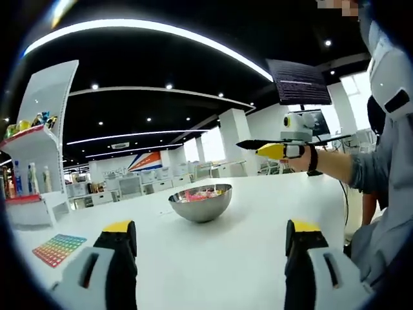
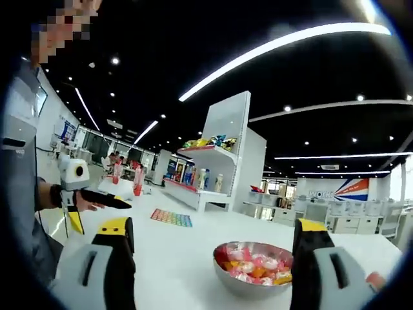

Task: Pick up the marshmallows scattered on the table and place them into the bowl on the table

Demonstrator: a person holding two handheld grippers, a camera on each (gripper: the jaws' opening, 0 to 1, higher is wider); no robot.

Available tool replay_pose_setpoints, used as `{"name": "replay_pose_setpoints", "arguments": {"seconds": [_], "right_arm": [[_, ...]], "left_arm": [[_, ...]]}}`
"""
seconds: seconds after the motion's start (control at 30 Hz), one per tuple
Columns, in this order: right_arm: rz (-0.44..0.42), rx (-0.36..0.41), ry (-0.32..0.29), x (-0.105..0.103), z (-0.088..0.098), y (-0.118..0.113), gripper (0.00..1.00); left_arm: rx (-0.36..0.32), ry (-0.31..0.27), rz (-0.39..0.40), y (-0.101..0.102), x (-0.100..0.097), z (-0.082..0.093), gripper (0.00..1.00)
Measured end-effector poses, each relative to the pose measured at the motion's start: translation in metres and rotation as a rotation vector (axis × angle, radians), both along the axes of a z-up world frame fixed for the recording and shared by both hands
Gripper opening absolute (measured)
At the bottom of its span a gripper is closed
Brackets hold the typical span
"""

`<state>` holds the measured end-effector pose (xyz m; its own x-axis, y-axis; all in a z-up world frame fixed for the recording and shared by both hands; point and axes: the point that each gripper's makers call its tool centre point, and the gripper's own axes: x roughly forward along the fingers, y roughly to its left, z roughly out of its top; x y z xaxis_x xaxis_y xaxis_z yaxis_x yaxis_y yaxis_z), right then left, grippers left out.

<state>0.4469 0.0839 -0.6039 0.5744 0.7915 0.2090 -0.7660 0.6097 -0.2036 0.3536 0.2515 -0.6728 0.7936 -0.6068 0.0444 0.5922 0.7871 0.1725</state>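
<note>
The white table [image 1: 245, 258] spreads beyond both sets of tongs. On it stands the steel bowl [image 1: 201, 202], upright with its mouth turned straight up; being round, it has no long axis to speak of. In the left gripper view it sits ahead of the left gripper [image 1: 210, 242], roughly midway between the two yellow-tipped jaws and some way beyond their tips. In the right gripper view the bowl [image 2: 253, 268] lies just past the right gripper [image 2: 210, 239], nearer its right jaw, which covers part of the rim.

The marshmallows [image 2: 251, 263] are heaped inside, a pink, white and orange pile reaching close to the rim. A pink piece [image 2: 375, 279] lies on the table past the right jaw, too cut off to identify.

Both pairs of jaws stand wide apart with nothing between them. The right gripper [image 1: 274, 150] also appears in the left gripper view, held up above the table on the far side of the bowl.

The risk from here is likely the full, light bowl: a jaw coming down close could knock the rim, slide the bowl or spill the heap. Any further sweet dropped from height might bounce off the pile.

A coloured mat [image 1: 59, 248] lies beside the left jaw.
</note>
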Motion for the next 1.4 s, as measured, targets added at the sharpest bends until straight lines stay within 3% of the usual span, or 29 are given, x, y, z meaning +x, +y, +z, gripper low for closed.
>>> {"name": "replay_pose_setpoints", "arguments": {"seconds": [0.17,0.37,0.5,0.53,0.6,0.7,0.77,0.8,0.9,0.97,1.07,1.13,1.17,1.23,1.27,1.3,1.4], "right_arm": [[0.0,-0.019,0.038,-0.01,-0.029,-0.005,0.97],[-0.011,-0.04,0.044,-0.012,-0.044,-0.015,0.97],[-0.02,-0.028,0.092,0.009,-0.038,-0.028,0.97],[-0.02,-0.027,0.095,0.011,-0.037,-0.028,0.97],[-0.012,-0.021,0.118,0.032,-0.029,-0.034,0.97],[0.009,-0.007,0.137,0.056,-0.025,-0.039,0.97],[0.022,-0.024,0.131,0.072,-0.029,-0.042,0.97],[0.018,-0.065,0.136,0.092,-0.042,-0.048,0.97],[0.052,-0.112,0.198,0.116,-0.073,-0.052,0.97],[0.111,-0.091,0.27,0.123,-0.088,-0.049,0.97],[0.172,-0.075,0.313,0.131,-0.099,-0.041,0.97],[0.183,-0.124,0.321,0.137,-0.11,-0.037,0.97],[0.179,-0.157,0.323,0.142,-0.116,-0.035,0.97],[0.181,-0.191,0.319,0.148,-0.123,-0.032,0.97],[0.189,-0.204,0.319,0.151,-0.128,-0.029,0.97],[0.204,-0.21,0.324,0.152,-0.13,-0.027,0.97],[0.228,-0.212,0.323,0.154,-0.132,-0.02,0.97]], "left_arm": [[-0.024,0.02,-0.014,-0.002,0.0,-0.003,0.95],[0.016,0.018,-0.024,0.0,0.005,-0.003,0.95],[0.125,-0.061,-0.08,0.0,0.026,0.026,0.95],[0.132,-0.063,-0.087,-0.001,0.028,0.028,0.95],[0.151,-0.06,-0.155,-0.009,0.05,0.043,0.95],[0.085,-0.057,-0.262,-0.029,0.079,0.054,0.95],[0.044,-0.049,-0.279,-0.034,0.098,0.054,0.95],[0.009,-0.029,-0.283,-0.037,0.118,0.05,0.95],[-0.025,0.06,-0.351,-0.051,0.161,0.019,0.95],[-0.013,0.011,-0.472,-0.066,0.166,0.007,0.95],[0.036,0.086,-0.389,-0.065,0.208,-0.019,0.95],[0.045,0.105,-0.359,-0.062,0.232,-0.03,0.95],[0.059,0.105,-0.375,-0.062,0.239,-0.035,0.95],[0.069,0.111,-0.444,-0.075,0.232,-0.042,0.92],[0.038,0.09,-0.528,-0.085,0.222,-0.038,0.92],[0.012,0.073,-0.553,-0.089,0.221,-0.035,0.95],[0.075,0.088,-0.505,-0.087,0.238,-0.05,0.89]]}}
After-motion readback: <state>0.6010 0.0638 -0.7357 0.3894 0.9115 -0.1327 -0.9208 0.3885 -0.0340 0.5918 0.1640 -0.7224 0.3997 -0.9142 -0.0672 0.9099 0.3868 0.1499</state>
